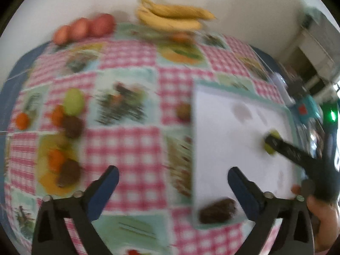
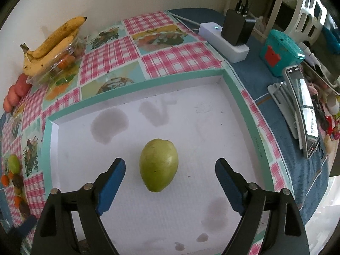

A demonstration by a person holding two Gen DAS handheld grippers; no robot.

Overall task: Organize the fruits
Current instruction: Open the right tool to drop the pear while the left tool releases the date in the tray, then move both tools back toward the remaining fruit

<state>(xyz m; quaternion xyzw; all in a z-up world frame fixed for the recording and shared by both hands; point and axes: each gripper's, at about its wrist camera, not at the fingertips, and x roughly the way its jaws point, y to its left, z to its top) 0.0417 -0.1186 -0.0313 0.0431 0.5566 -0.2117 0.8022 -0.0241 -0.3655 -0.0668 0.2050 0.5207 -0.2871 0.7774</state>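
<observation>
Right now my right gripper (image 2: 170,167) hangs low over the white tray (image 2: 131,93) with its blue pads spread wide, and the green mango (image 2: 158,164) lies on the tray floor between them, touched by neither; I judge I am either about to clamp it or have it where I want it (the pictures alone do not settle which). My left gripper (image 1: 173,177) is also spread apart and holds nothing, hovering over the checked tablecloth (image 1: 127,144) just beside the tray's left edge, its view smeared by blur. From there a brown fruit (image 1: 217,210) sits in the tray's near corner at about five o'clock, while the loose pile of small fruits (image 1: 65,125), green, orange and dark brown, waits at nine o'clock, probably next to sort. Bananas (image 2: 53,42) rest on a clear plastic box (image 2: 57,63) at eleven o'clock against the wall, with reddish fruits (image 2: 16,93) beside them. Faint grey stains mark the tray floor. At one to two o'clock, on the blue cloth, stand a white power strip (image 2: 223,38) with a black adapter, a teal box (image 2: 280,53) and a phone on a stand (image 2: 301,110).
</observation>
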